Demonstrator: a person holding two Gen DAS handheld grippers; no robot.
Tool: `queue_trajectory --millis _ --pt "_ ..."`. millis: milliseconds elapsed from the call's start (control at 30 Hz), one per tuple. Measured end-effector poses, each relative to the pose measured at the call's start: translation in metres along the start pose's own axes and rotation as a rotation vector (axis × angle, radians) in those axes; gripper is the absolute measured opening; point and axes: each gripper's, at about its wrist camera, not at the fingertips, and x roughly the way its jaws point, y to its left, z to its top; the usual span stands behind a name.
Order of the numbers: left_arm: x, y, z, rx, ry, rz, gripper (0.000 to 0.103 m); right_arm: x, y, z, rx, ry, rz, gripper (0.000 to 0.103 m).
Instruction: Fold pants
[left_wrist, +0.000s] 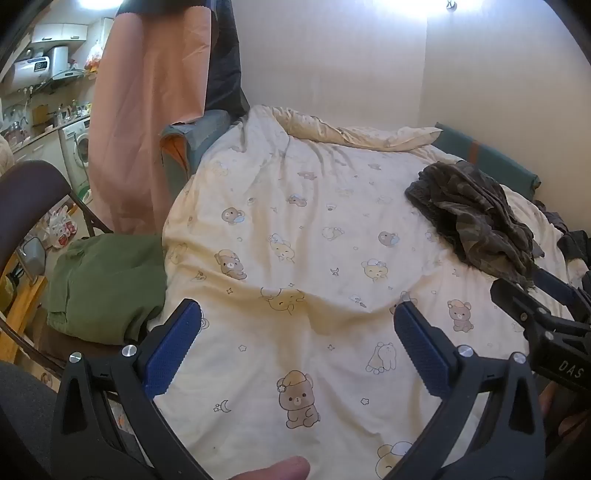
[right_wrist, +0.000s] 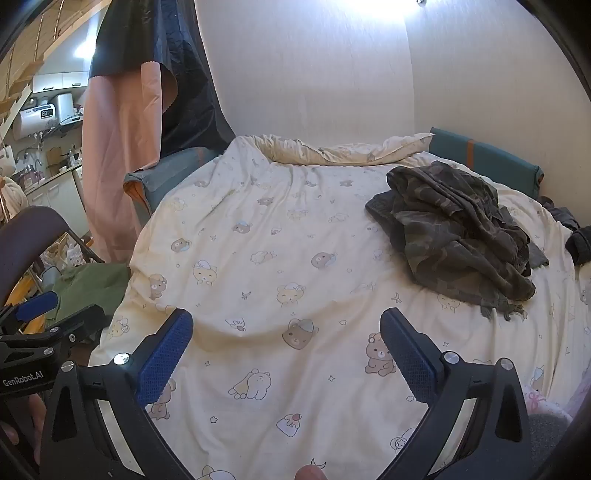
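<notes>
A crumpled pair of camouflage pants lies in a heap on the right part of the bed, on a cream duvet printed with bears. The left wrist view has the same pants at the far right. My left gripper hovers over the near middle of the duvet, jaws wide open and holding nothing. My right gripper stands open too, nothing between its blue pads, well short of the pants. Each gripper shows at the edge of the other's view: the right gripper, the left gripper.
A folded green garment lies on a dark chair left of the bed. A pink curtain hangs beyond it, with a kitchen area behind. Dark clothes lie at the bed's right edge. A teal cushion lines the wall.
</notes>
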Motion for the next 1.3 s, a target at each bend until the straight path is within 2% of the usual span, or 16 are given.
queue_trajectory --millis 1300 --pt "-0.0001 0.0000 0.0000 -0.001 -0.006 0.002 0.103 -0.0004 -0.0020 -0.0007 0.008 -0.001 0.006 0.103"
